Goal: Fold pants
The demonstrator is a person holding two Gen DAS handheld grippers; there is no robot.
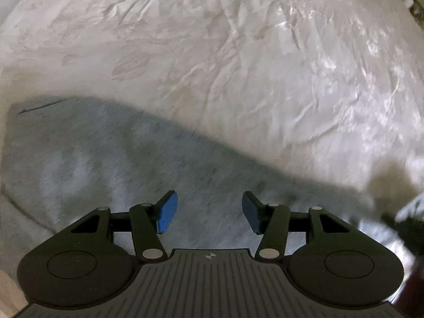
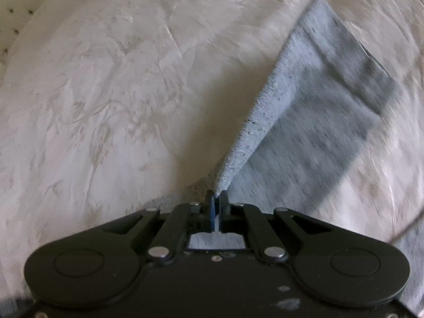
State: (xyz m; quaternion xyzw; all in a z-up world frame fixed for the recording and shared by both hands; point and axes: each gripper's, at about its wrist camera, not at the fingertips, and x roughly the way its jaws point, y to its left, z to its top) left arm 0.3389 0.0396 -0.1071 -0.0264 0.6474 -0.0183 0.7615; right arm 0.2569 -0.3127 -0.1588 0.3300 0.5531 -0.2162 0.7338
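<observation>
Right wrist view, nearest first: the right gripper (image 2: 217,198) has its jaws pinched together on a corner of the grey pants (image 2: 312,122), and a strip of the same cloth shows through the gap behind the pads. From that pinch a lifted edge runs up and away to the right, taut like a ridge, while the rest of the leg slopes down to the right onto the bedspread (image 2: 106,100). So the cloth's long axis heads forward and right from this gripper, and the far hem lies well off near the upper right. Beyond it there is only the pale, flower-patterned cover and, at the far upper left, a strip of tufted cream padding (image 2: 21,2).

Left wrist view: the left gripper (image 1: 209,212) hangs over the pants (image 1: 106,159) with its blue pads (image 1: 168,213) wide apart and nothing between them. The cloth lies flat directly under and ahead of it, stretching to the left, its far edge curving across the frame. Past that edge the creased bedspread (image 1: 238,53) fills the view.

The right hand alone has hold, so I judge it leads the fold, carrying its corner over toward the flat part. The left is nearer the laid cloth and could pin or take an edge. Nothing blocks either; the motion blur hides finer detail.
</observation>
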